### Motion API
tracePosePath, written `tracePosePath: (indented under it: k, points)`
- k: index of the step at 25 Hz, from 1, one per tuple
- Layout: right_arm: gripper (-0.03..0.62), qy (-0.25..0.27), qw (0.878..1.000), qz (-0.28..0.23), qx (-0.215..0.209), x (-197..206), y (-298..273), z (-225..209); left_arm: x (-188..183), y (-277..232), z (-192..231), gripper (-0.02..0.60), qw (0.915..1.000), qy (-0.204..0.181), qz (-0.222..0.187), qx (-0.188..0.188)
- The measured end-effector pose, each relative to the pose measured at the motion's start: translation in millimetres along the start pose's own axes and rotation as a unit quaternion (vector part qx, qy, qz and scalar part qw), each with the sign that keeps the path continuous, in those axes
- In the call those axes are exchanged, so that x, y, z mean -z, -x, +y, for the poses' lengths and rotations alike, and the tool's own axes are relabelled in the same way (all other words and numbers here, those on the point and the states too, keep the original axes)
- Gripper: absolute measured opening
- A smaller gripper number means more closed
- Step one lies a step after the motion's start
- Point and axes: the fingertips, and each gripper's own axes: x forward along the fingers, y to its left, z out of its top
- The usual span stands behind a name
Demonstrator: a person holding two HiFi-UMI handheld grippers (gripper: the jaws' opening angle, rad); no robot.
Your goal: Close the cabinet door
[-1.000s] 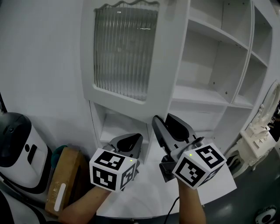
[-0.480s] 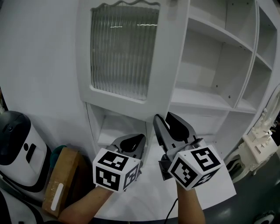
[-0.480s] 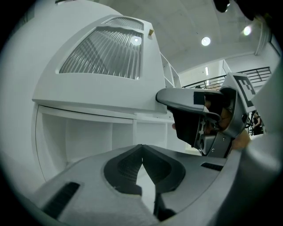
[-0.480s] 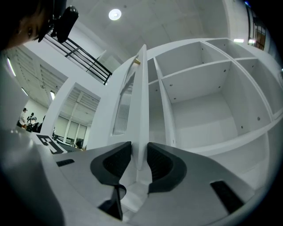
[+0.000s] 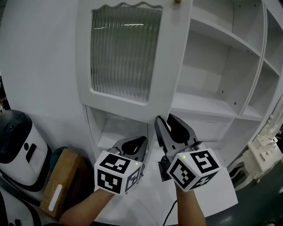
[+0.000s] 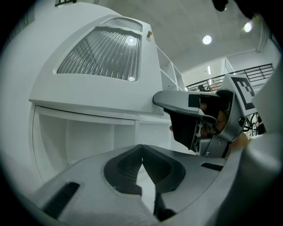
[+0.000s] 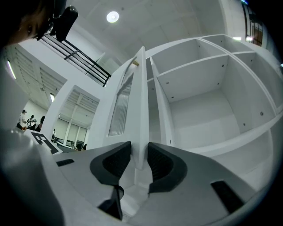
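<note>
While the right claw (image 7: 139,154) straddles the free edge of the white ribbed-glass cabinet door (image 5: 126,53), its jaws have just been opening wide | door ajar, left of the white shelved cabinet (image 5: 208,99) | left claw (image 6: 141,148) pinched shut, empty | tip: push the edge steadily towards the shelves, keeping the jaws loose.

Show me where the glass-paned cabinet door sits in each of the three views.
Head view: the cabinet door is at upper centre, face-on.
Left gripper view: the door is at upper left, seen from below.
Right gripper view: the door is at centre, edge-on, left of the shelves.
Shared landmark: the knob near the door's top.
</note>
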Motion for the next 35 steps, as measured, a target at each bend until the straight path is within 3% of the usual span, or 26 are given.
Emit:
tracePosePath:
  k: [35]
  points:
    - [0.137, -0.006, 0.999, 0.013, 0.031, 15, -47, -45, 4, -17, 20, 0.012, 0.9993, 0.006, 0.001, -0.038]
